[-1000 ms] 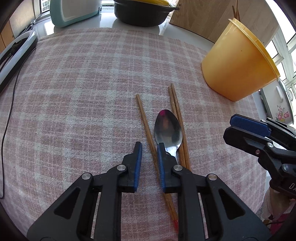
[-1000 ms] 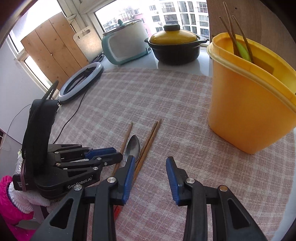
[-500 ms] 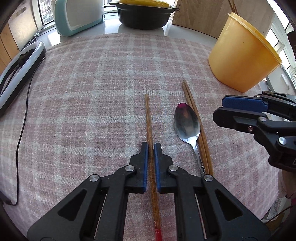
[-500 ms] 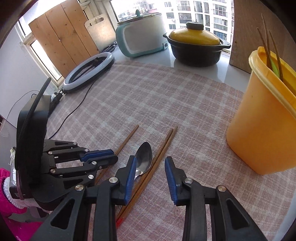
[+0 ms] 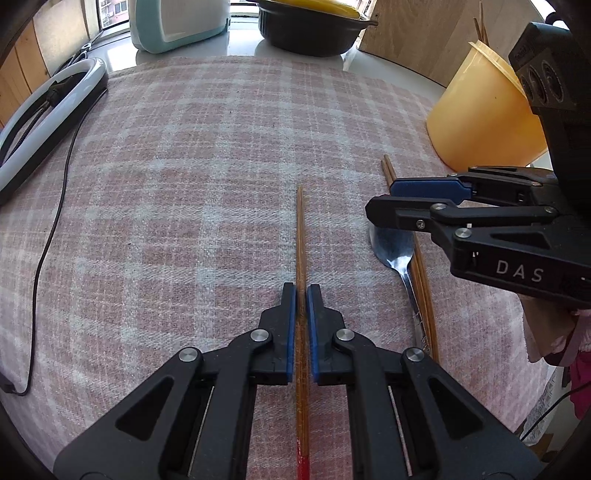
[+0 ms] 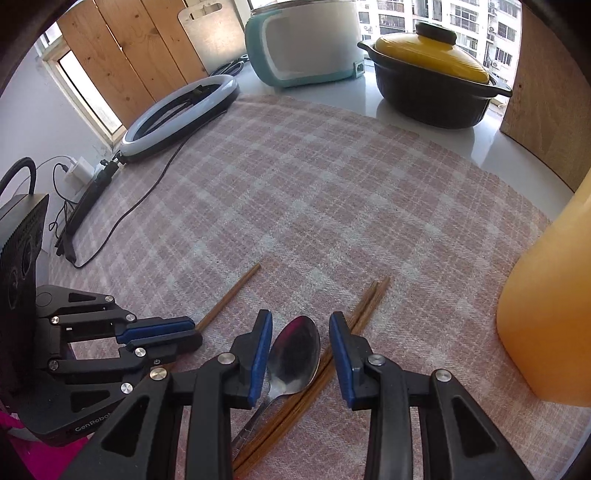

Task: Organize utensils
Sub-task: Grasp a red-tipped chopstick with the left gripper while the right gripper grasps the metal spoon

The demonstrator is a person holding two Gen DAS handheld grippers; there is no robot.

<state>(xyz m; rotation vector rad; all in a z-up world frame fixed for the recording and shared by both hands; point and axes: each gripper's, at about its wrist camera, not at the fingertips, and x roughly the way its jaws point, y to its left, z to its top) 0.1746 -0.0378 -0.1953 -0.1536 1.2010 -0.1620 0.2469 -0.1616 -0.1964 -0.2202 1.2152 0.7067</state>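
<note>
A single wooden chopstick [image 5: 301, 236] lies on the pink plaid cloth [image 5: 207, 155]; my left gripper [image 5: 301, 291] is shut on it near its middle. It also shows in the right wrist view [image 6: 231, 295]. A metal spoon [image 6: 295, 350] and a pair of chopsticks [image 6: 364, 306] lie side by side to the right. My right gripper [image 6: 300, 325] is open, low over the spoon bowl and the pair, jaws astride them. The yellow utensil bucket [image 5: 476, 114] stands at the far right with chopsticks in it.
A ring light [image 6: 177, 114] with its cable lies at the left edge. A teal appliance [image 6: 303, 40] and a black pot with a yellow lid [image 6: 428, 81] stand at the back. A wooden board [image 5: 417, 29] leans behind the bucket.
My left gripper has closed from open onto the single chopstick. My right gripper has moved left and down from beside the bucket until it stands over the spoon and chopstick pair.
</note>
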